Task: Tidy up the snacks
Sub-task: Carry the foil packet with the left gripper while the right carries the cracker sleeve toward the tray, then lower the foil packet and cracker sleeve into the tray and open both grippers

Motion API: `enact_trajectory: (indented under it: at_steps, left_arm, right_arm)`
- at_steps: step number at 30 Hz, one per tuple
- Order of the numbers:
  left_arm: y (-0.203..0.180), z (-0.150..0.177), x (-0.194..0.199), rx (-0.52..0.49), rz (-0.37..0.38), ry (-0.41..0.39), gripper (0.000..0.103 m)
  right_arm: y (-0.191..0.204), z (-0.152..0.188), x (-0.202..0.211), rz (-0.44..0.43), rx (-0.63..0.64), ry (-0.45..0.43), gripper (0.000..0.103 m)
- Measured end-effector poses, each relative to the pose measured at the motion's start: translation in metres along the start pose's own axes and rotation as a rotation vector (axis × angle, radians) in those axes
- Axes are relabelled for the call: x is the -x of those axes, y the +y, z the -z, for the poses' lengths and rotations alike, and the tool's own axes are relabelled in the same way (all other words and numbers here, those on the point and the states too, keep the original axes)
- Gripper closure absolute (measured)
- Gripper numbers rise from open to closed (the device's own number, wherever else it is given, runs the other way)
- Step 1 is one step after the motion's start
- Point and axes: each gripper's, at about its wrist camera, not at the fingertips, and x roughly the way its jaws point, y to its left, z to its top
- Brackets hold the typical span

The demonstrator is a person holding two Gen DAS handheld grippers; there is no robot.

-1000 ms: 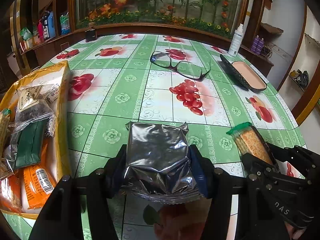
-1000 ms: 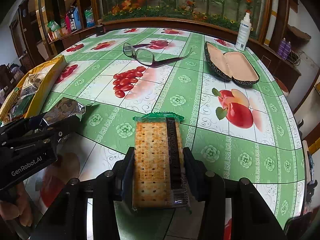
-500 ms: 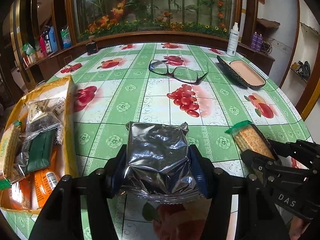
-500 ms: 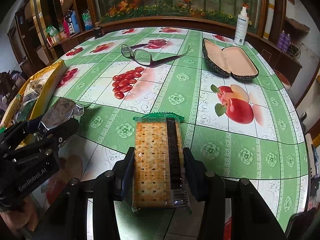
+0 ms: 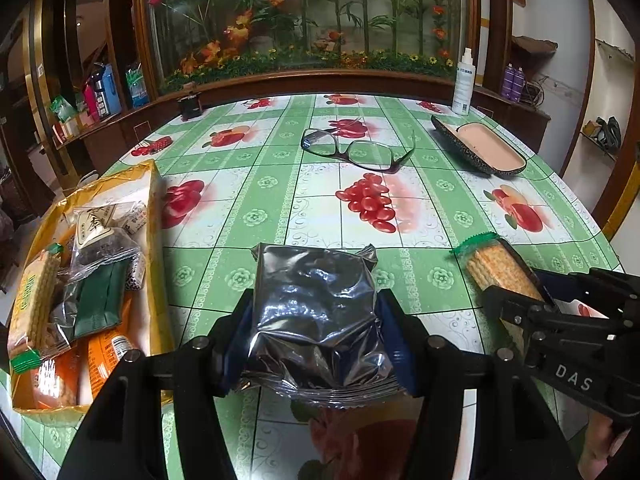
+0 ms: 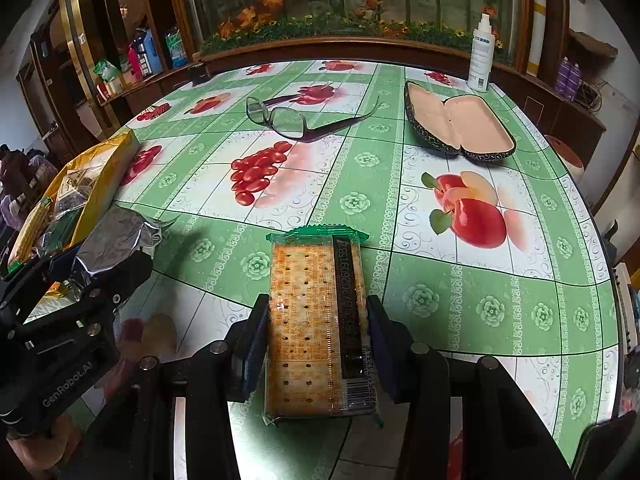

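The left gripper (image 5: pixel 316 336) pinches a crumpled silver foil pack (image 5: pixel 314 312) between its blue pads, held above the table (image 5: pixel 248 184); the pack's lower edge hides the gap between the fingers, and no print shows on the foil. The right gripper (image 6: pixel 318 344) clamps a cracker pack (image 6: pixel 316 328) by its long sides, green seal pointing away; its near end runs down behind the gripper body, and the dark strip of print on the wrapper is only partly readable. In the left wrist view the right gripper appears at the right edge, cut off by the frame, with the cracker pack sticking out of it. At the table's left edge lies an open yellow bag (image 5: pixel 150 216) already holding snacks: a green pouch (image 5: pixel 98 300), orange packs (image 5: pixel 108 354), a clear bag with dark contents and another cracker pack (image 5: pixel 34 304) along its far side. The bag's near end is cut off and its pile overlaps, so a count cannot be made. Farther back, well apart from the snacks, lie glasses (image 5: pixel 352 152), an open case (image 5: pixel 480 152) and a spray bottle (image 5: pixel 462 84). The shelf items behind are too blurred to name.
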Motion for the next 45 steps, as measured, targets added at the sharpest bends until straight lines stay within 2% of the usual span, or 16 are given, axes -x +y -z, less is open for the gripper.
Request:
enact_trajectory:
  at_steps: [11,16,20,26,36,41,45]
  left_arm:
    - [0.015,-0.001,0.023,0.031,0.000,-0.039,0.044]
    - [0.039,0.000,0.039,0.077,-0.018,-0.065,0.044]
    - [0.061,0.001,0.049,0.120,-0.038,-0.080,0.044]
    - [0.101,0.005,0.064,0.191,-0.078,-0.102,0.044]
    - [0.173,0.025,0.076,0.325,-0.151,-0.101,0.044]
    - [0.191,0.034,0.076,0.358,-0.168,-0.096,0.044]
    - [0.196,0.036,0.076,0.357,-0.182,-0.109,0.044]
  right_arm:
    - [-0.001,-0.001,0.004,0.001,-0.005,-0.025,0.053]
    - [0.001,-0.003,0.007,-0.007,-0.011,-0.047,0.053]
    - [0.008,-0.005,0.013,-0.049,-0.025,-0.060,0.053]
    - [0.044,-0.010,0.022,-0.120,0.011,-0.077,0.053]
    - [0.134,-0.031,0.027,-0.287,0.122,-0.059,0.053]
    - [0.184,-0.038,0.021,-0.324,0.193,-0.064,0.053]
    - [0.212,-0.043,0.001,-0.350,0.204,-0.027,0.053]
